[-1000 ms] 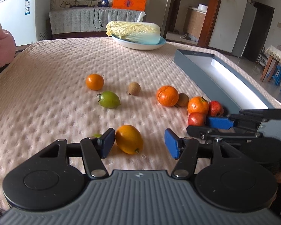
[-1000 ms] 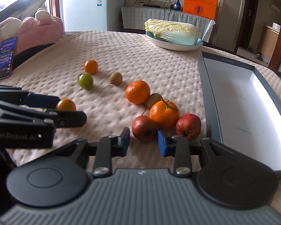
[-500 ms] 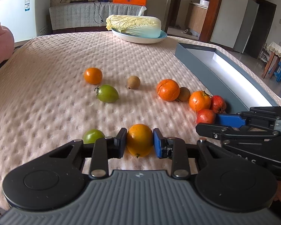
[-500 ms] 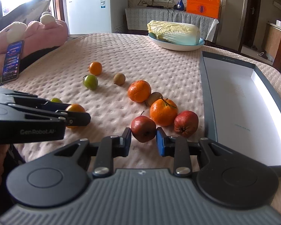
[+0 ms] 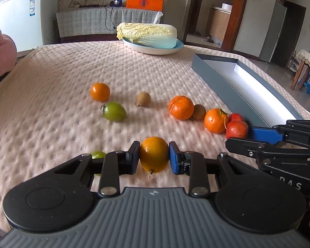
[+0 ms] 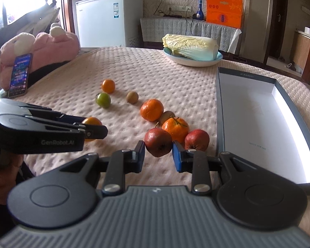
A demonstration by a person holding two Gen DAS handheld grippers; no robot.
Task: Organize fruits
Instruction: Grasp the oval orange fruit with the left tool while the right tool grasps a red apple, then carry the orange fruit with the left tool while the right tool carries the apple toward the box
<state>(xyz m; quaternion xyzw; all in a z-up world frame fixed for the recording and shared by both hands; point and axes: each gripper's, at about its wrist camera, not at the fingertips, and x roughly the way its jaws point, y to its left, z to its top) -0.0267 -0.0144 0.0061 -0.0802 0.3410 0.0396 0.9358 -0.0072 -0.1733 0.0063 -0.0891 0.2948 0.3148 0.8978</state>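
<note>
My left gripper (image 5: pixel 154 157) is shut on a yellow-orange fruit (image 5: pixel 154 154), held just above the pink quilted tablecloth. My right gripper (image 6: pixel 158 155) is shut on a dark red apple-like fruit (image 6: pixel 158 142), lifted slightly. Close behind it lie a second red fruit (image 6: pixel 197 140), a stemmed orange (image 6: pixel 175 128), a small brown fruit (image 6: pixel 168 115) and a bigger orange (image 6: pixel 152 109). Farther left lie a brown fruit (image 6: pixel 132 97), a green tomato (image 6: pixel 103 100) and a small orange (image 6: pixel 108 86). Another green fruit (image 5: pixel 98 155) peeks from behind my left finger.
An open grey box with a white inside (image 6: pixel 248 111) lies along the table's right side. A plate with a napa cabbage (image 6: pixel 191 47) stands at the back. A pink plush toy (image 6: pixel 41 47) and a lit phone (image 6: pixel 19 75) sit at the left edge.
Both grippers closed on their fruits: the left from wide open onto the yellow-orange fruit, the right onto the red fruit. Both fruits now sit slightly raised.
</note>
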